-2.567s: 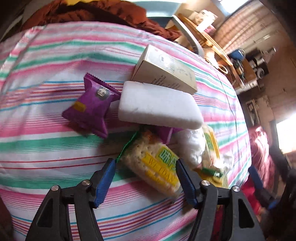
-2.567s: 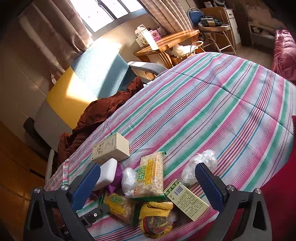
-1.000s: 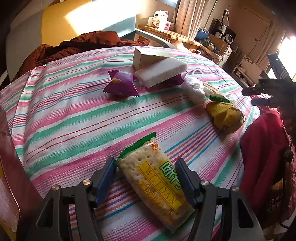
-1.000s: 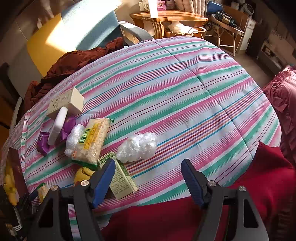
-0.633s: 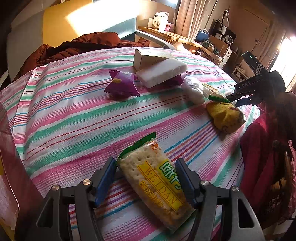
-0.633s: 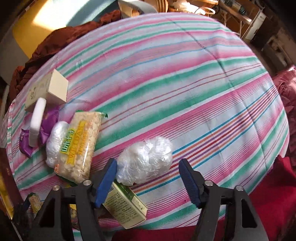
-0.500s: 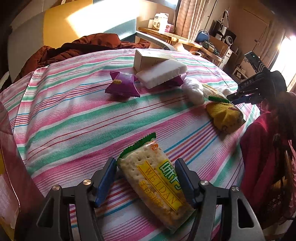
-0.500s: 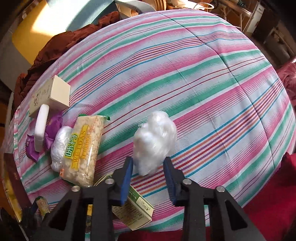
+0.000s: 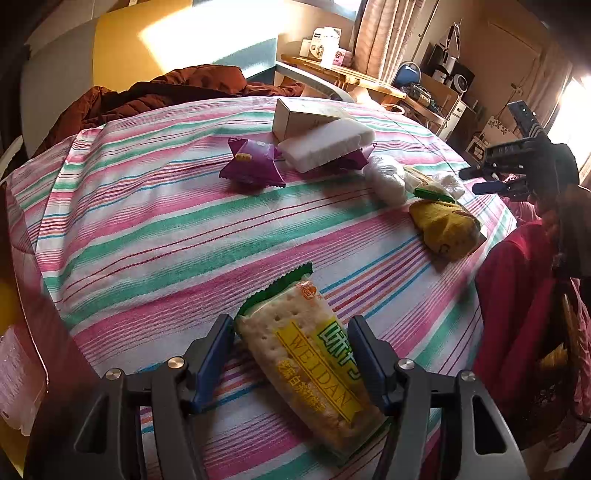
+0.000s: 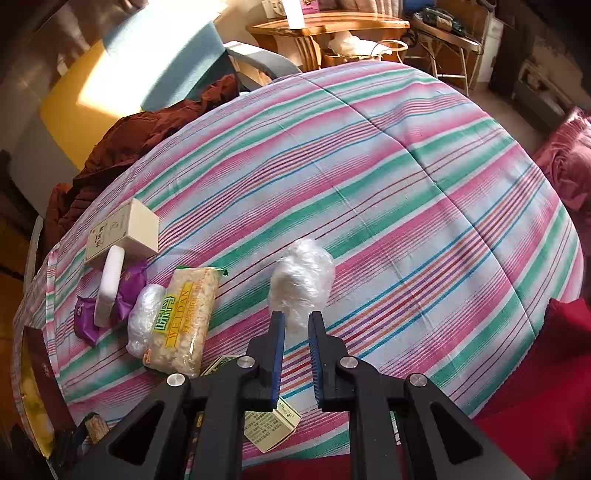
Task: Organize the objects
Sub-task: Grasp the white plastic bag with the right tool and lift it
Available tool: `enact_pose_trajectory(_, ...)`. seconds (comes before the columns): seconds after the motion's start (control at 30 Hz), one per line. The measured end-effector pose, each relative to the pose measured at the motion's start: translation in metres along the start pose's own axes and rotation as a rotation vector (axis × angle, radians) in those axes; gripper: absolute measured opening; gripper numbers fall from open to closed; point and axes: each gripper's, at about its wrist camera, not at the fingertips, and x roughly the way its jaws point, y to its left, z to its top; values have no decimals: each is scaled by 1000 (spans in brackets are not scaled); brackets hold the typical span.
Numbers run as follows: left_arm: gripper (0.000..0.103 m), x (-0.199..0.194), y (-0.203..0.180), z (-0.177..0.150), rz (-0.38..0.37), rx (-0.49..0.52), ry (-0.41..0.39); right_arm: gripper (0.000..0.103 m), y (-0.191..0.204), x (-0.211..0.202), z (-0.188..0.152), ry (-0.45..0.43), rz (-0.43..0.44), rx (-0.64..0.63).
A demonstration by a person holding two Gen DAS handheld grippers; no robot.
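Observation:
My left gripper (image 9: 291, 332) is shut on a Weidan cracker packet (image 9: 306, 358), held just above the striped cloth (image 9: 147, 229) near its front edge. My right gripper (image 10: 295, 325) is shut on a clear plastic-wrapped white bundle (image 10: 301, 282), lifted off the cloth. On the cloth lie a second Weidan packet (image 10: 183, 319), another plastic bundle (image 10: 144, 314), a white foam block (image 10: 109, 284), purple snack packets (image 9: 253, 166), a cream box (image 10: 122, 230), a green-and-white carton (image 10: 269, 424) and a yellow snack bag (image 9: 443, 229).
A brown coat (image 10: 147, 136) lies on the chair past the far edge. A dark red box (image 10: 40, 380) stands at the left edge. A red garment (image 10: 535, 387) hangs at the near right edge. Wooden tables (image 10: 325, 26) stand behind.
My right gripper came down around the plastic bundle, shut on it and raised it. My left gripper earlier carried the cracker packet away from the pile and now holds still.

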Motion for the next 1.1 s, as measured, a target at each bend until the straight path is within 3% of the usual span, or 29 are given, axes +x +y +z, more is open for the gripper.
enact_pose_trajectory(0.03, 65, 0, 0, 0, -1, 0, -1, 49, -3, 0, 2, -3, 21, 14)
enact_pose_trajectory(0.1, 65, 0, 0, -1, -1, 1, 0, 79, -1, 0, 5, -6, 28, 26)
enact_pose_trajectory(0.27, 65, 0, 0, -1, 6, 7, -6, 78, 10, 17, 15, 44, -4, 24)
enact_pose_trajectory(0.4, 65, 1, -1, -1, 9, 11, -9, 79, 3, 36, 23, 49, -58, 84)
enact_pose_trajectory(0.5, 66, 1, -1, -1, 8, 6, -11, 83, -7, 52, 24, 80, -48, 139)
enact_pose_trajectory(0.7, 66, 1, -1, -2, 15, 1, -21, 83, -15, 51, 19, 76, -78, 139)
enact_pose_trajectory(0.73, 66, 1, -1, -2, 15, -1, -21, 78, -13, 51, 18, 82, -100, 119)
enact_pose_trajectory(0.77, 66, 1, -2, -2, 18, -1, -22, 72, -9, 50, 17, 85, -145, 96)
enact_pose_trajectory(0.83, 66, 1, -2, -2, 25, 1, -26, 34, -7, 45, 16, 62, -212, 78)
enact_pose_trajectory(0.97, 65, -2, 0, -2, 23, -21, -29, 34, -10, 35, 17, 30, -158, 79)
enact_pose_trajectory(1.1, 64, -16, 2, -2, 30, -32, -59, 34, -10, 4, 20, -115, -55, 64)
